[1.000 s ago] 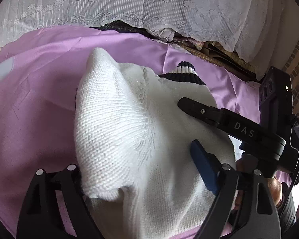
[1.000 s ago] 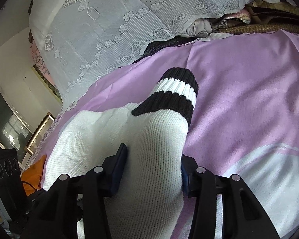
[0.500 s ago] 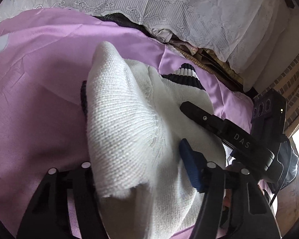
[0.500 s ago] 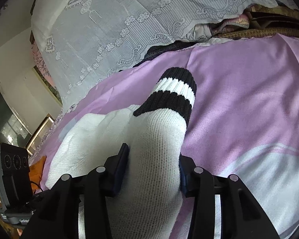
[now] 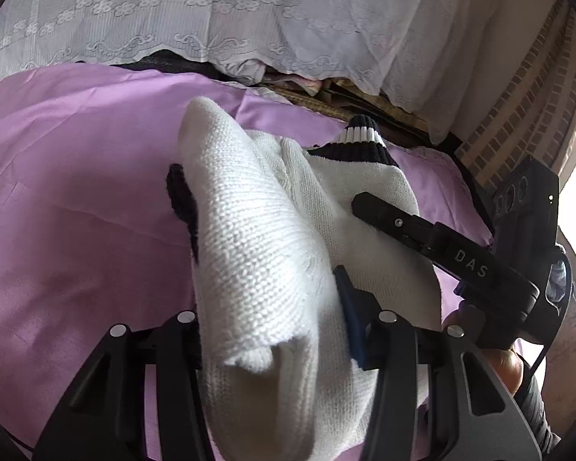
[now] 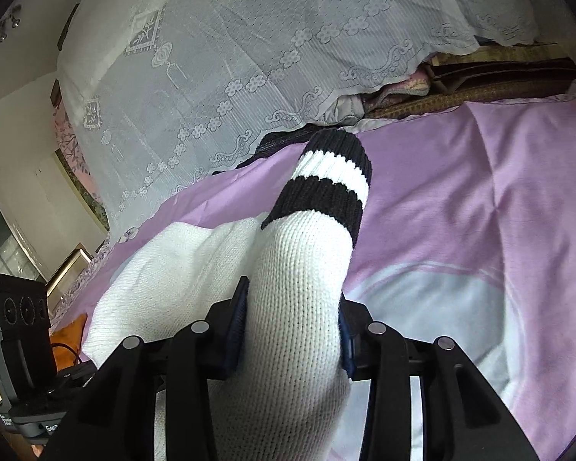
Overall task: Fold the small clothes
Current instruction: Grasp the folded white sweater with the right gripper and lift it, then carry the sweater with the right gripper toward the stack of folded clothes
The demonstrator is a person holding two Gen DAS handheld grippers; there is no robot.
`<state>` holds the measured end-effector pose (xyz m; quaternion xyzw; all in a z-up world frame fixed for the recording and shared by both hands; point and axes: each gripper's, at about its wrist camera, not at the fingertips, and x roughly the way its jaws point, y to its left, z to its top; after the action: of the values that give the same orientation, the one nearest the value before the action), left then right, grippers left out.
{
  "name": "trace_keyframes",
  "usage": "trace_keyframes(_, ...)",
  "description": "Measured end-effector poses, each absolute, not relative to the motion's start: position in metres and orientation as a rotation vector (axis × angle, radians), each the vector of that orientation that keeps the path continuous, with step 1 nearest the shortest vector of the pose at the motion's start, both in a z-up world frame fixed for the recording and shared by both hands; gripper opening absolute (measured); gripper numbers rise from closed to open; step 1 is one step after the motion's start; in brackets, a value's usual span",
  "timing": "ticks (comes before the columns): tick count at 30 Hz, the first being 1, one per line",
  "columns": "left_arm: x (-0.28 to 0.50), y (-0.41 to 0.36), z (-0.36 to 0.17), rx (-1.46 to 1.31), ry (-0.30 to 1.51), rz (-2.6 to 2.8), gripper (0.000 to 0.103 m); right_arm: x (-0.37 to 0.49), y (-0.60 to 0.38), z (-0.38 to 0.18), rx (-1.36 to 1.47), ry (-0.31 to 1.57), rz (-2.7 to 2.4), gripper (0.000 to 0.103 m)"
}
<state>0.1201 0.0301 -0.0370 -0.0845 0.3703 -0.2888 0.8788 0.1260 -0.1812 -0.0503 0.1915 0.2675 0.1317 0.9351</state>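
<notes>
A small white knit sweater [image 5: 257, 253] with black-and-white striped cuffs lies bunched on a purple bedsheet [image 5: 76, 192]. My left gripper [image 5: 272, 330] is shut on a thick fold of its body. My right gripper [image 6: 292, 326] is shut on a sleeve [image 6: 307, 261]; the striped cuff [image 6: 326, 180] sticks out beyond the fingers. In the left wrist view the right gripper [image 5: 368, 203] reaches in from the right, with the same cuff [image 5: 359, 142] past it. A dark edge [image 5: 180, 196] peeks out under the fold.
A white lace cover [image 6: 249, 57] drapes over piled bedding behind the sheet. Brown folded fabrics [image 6: 480, 80] lie under its edge. A brick wall [image 5: 526, 96] is at the right. The sheet has a pale patch [image 6: 441, 299] near my right gripper.
Both grippers have lifted and swung with the sweater held; the sleeve cuff rises higher in the right view, and the fold in the left gripper has shifted right.
</notes>
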Motion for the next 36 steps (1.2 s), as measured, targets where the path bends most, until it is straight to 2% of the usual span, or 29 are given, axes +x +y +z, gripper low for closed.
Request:
trace_keyframes(7,0.068,-0.029,-0.027,-0.08,0.768,-0.777,0.047,0.034,-0.236,-0.043,0.386,0.477,0.121,0.04)
trace_keyframes(23,-0.094,-0.22,-0.003,0.185,0.746,-1.261,0.047,-0.227,-0.384,-0.01,0.434,0.35,-0.332,0.04)
trace_keyframes(31,-0.155,-0.293,0.009,0.271,0.712,-1.413,0.047,-0.309,-0.419,0.02,0.318,0.254,-0.523,0.039)
trace_keyframes(36,-0.19,-0.343,0.001,0.379,0.682,-1.465,0.047,-0.35,-0.462,0.0,0.412,0.212,-0.639,0.039)
